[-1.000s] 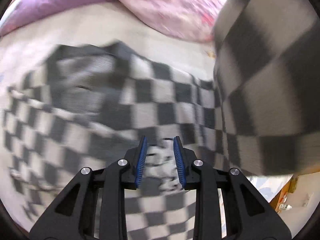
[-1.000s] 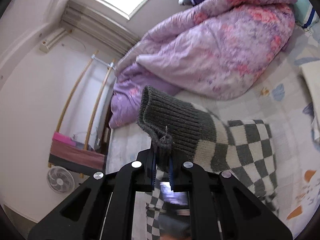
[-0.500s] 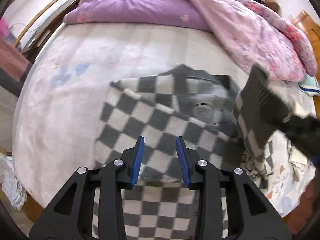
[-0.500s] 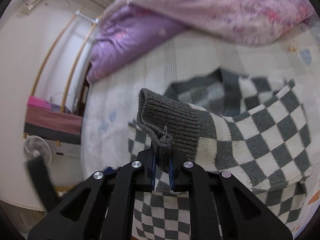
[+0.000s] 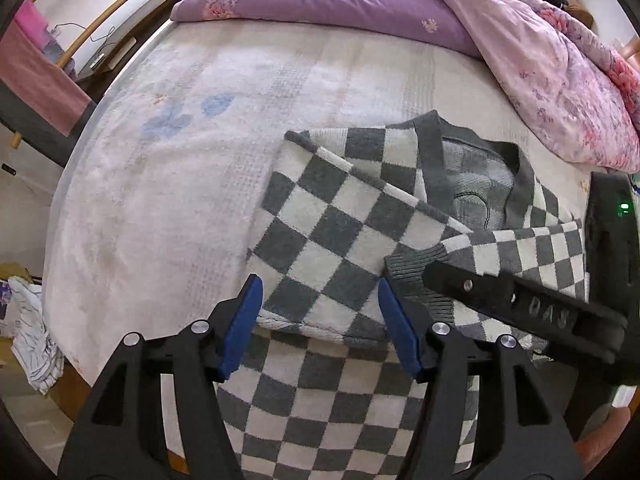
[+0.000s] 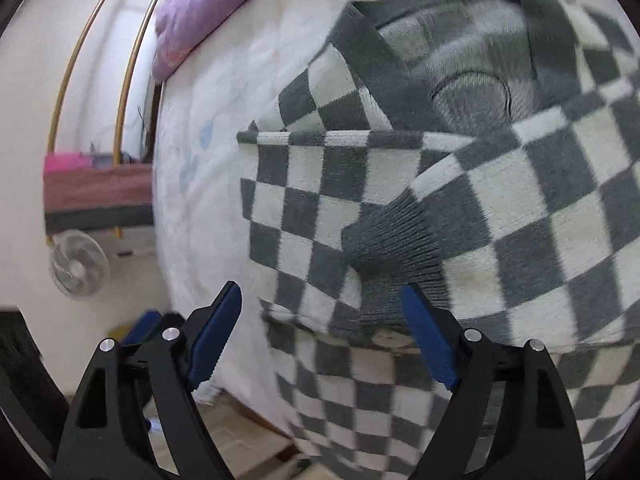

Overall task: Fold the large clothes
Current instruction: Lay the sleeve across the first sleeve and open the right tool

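A grey and white checkered sweater lies on the white bed, both sleeves folded across its body. It also fills the right wrist view. The right sleeve's grey ribbed cuff rests on the folded left sleeve; it also shows in the right wrist view. My left gripper is open and empty just above the sweater's lower body. My right gripper is open and empty, right above the cuff. The right gripper's black body shows in the left wrist view.
A purple and pink duvet is heaped at the far side of the bed. The bed's left edge drops to the floor, where a fan and a pink and dark cloth on a wooden rail stand.
My right gripper carried the sleeve cuff across the sweater, laid it on the body and opened. My left gripper opened wider and hovers over the lower body.
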`<state>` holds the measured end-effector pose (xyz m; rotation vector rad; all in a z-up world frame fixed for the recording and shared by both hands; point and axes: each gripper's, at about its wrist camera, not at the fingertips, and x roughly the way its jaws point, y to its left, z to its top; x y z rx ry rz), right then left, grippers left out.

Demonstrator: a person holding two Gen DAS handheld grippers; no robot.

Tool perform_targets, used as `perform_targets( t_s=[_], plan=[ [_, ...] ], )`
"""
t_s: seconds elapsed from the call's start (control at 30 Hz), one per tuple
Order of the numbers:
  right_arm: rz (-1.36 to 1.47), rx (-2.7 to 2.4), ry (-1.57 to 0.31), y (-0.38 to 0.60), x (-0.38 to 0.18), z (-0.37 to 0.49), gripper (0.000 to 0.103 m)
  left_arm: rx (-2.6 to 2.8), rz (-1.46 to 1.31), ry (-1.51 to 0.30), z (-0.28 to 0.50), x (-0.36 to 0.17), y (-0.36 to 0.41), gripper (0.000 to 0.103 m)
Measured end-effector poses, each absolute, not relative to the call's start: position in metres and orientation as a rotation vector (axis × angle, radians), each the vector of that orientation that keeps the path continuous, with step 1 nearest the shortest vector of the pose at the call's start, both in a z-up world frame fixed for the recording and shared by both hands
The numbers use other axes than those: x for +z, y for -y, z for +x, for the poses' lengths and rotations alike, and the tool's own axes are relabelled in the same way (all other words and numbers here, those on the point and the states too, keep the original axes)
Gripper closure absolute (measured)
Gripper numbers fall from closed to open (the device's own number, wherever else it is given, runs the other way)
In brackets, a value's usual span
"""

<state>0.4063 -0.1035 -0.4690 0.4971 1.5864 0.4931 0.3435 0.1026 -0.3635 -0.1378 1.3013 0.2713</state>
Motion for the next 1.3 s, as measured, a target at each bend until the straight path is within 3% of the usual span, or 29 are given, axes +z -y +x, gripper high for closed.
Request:
perform_targets(
  t_s=[0.17,0.27,0.33,0.5,0.53,0.63,0.87,1.03,1.2,1.3],
  plan=[
    [0.427,0.409,-1.49,0.153,-0.446,0.409,0.025,0.18,-0.116,-1.294,0.359,-0.371,-0.065,0.041],
    [0.327,0.321,-1.407,0.194,-0.441,0.411,0.047,0.093,-0.128,-1.314,0.371,-0.391,-0.032,0.042],
    [0.247,0.262,-1.422,0.219,-0.45,0.413,0.07,0.028,-0.151,-1.344,0.38,-0.412,-0.007,0.042],
    [0.054,0.026,-1.63,0.298,-0.514,0.4,0.089,-0.062,-0.126,-1.514,0.387,-0.492,0.051,0.049],
    [0.046,-0.025,-1.694,0.318,-0.529,0.39,0.099,-0.049,-0.094,-1.552,0.384,-0.505,0.057,0.049],
    [0.097,0.008,-1.683,0.352,-0.524,0.367,0.103,-0.057,0.03,-1.484,0.373,-0.506,0.073,0.048],
    [0.184,-0.016,-1.751,0.363,-0.541,0.374,0.103,-0.047,-0.109,-1.531,0.392,-0.505,0.057,0.044],
    [0.144,0.028,-1.555,0.35,-0.496,0.436,0.1,0.023,-0.178,-1.438,0.421,-0.479,0.041,0.044],
    [0.147,-0.046,-1.577,0.355,-0.546,0.531,0.103,0.06,-0.16,-1.517,0.453,-0.527,0.042,0.041],
    [0.218,-0.039,-1.63,0.362,-0.562,0.55,0.103,0.074,-0.101,-1.527,0.46,-0.53,0.051,0.04]
  ],
)
